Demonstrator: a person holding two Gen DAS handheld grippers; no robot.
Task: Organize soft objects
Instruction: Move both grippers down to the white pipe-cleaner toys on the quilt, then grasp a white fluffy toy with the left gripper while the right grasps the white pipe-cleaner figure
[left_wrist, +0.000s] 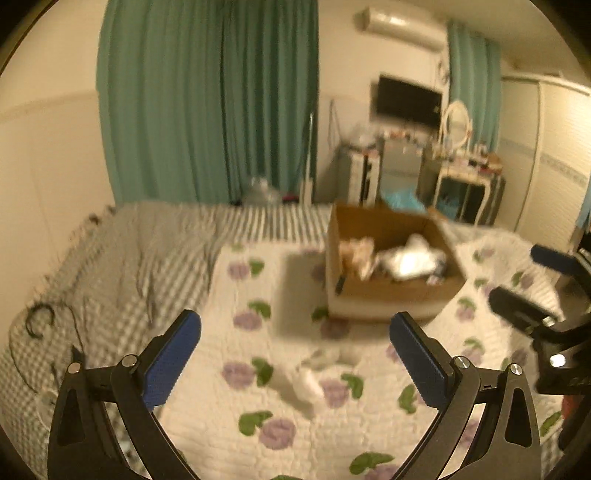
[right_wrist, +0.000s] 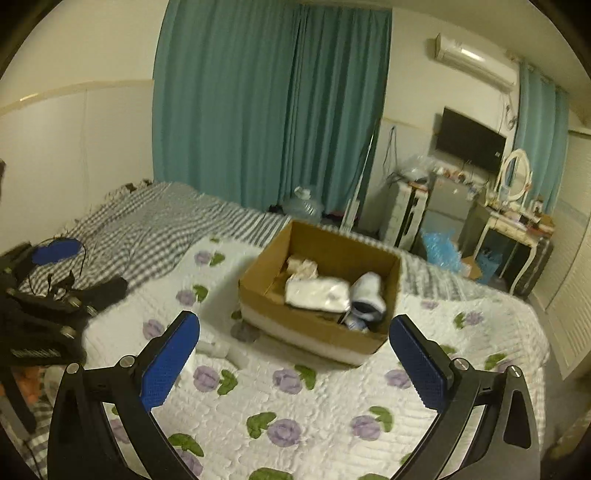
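Note:
An open cardboard box (left_wrist: 391, 295) (right_wrist: 314, 325) stands on a white quilt with purple flowers (right_wrist: 317, 406). Inside lie soft items: a folded white cloth (right_wrist: 317, 293), a white and dark sock bundle (right_wrist: 367, 295) and a beige item (right_wrist: 303, 266). A small white soft item (left_wrist: 303, 380) (right_wrist: 225, 349) lies on the quilt in front of the box. My left gripper (left_wrist: 295, 354) is open and empty above that item. My right gripper (right_wrist: 295, 354) is open and empty, just before the box. Each gripper shows at the edge of the other's view.
A grey checked blanket (left_wrist: 122, 258) covers the bed's left part, with a black cable (left_wrist: 40, 321) on it. Teal curtains (right_wrist: 269, 103) hang behind. A dressing table (right_wrist: 517, 221), a cabinet and a water jug (right_wrist: 303, 206) stand past the bed's far edge.

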